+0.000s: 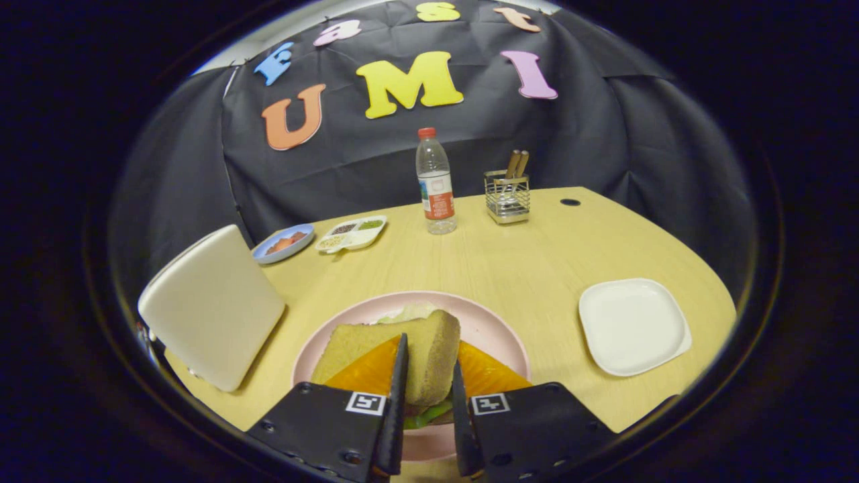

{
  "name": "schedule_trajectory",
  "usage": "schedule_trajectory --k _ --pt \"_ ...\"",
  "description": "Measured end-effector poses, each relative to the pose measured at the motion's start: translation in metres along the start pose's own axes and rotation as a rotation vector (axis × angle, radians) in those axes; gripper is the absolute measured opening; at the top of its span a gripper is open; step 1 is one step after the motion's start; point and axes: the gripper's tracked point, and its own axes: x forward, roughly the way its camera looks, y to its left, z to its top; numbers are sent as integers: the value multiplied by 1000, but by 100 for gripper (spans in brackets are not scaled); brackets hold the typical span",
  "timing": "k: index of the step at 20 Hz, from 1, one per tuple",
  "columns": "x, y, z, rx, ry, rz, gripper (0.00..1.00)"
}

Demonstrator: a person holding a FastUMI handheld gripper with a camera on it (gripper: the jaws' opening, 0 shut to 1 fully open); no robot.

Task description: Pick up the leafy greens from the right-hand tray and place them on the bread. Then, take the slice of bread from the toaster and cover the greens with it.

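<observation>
Gripper view: a pale wooden desk (510, 268) stands before a black cloth wall. Near the camera, the gripper (427, 402) has its jaws closed on a slice of bread (429, 359), held tilted over a pink plate (496, 335). Leafy greens (424, 414) show beneath the slice, between the jaws, with an orange layer (483, 376) on either side. To the left stands a white toaster (211, 308). To the right lies a white square tray (634, 325). Far off stand a water bottle (435, 182), a wire holder (508, 196), a blue dish (283, 243) and a divided white tray (351, 233).
</observation>
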Motion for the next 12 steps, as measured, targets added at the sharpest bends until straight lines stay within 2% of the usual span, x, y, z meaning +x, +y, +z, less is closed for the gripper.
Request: schedule_trajectory --k 3,5,6,7,8,12 --pt "-2 -3 -1 -78 -29 -55 46" --pt "-7 -11 5 -100 -45 -116 51" --pt "-12 -14 8 -114 -56 -141 59" --pt "-16 -12 11 -109 -59 -138 77" --pt "-24 -5 14 -94 -65 -115 77" --pt "-71 -1 35 -94 -141 -123 93"
